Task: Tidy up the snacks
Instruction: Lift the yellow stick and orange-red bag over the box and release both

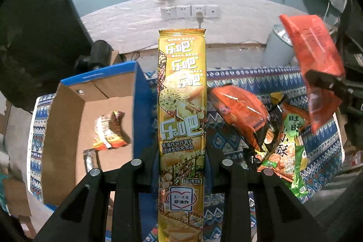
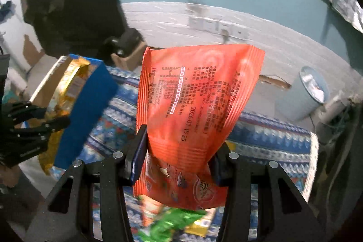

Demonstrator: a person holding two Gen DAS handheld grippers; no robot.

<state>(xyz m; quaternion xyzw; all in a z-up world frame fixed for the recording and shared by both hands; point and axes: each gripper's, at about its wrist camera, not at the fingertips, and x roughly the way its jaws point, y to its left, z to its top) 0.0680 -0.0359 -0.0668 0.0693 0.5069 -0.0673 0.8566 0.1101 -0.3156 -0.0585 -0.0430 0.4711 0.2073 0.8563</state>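
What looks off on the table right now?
The orange packs and green pack lie heaped askew on the cloth, outside the box. No spill or tear shows.

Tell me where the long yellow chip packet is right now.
The long yellow chip packet stands upright, clamped in the left gripper, just right of the open cardboard box; in the right wrist view it shows at far left beside the box's blue wall.

Left gripper clamps the upright yellow chip pack — beside the cardboard box.
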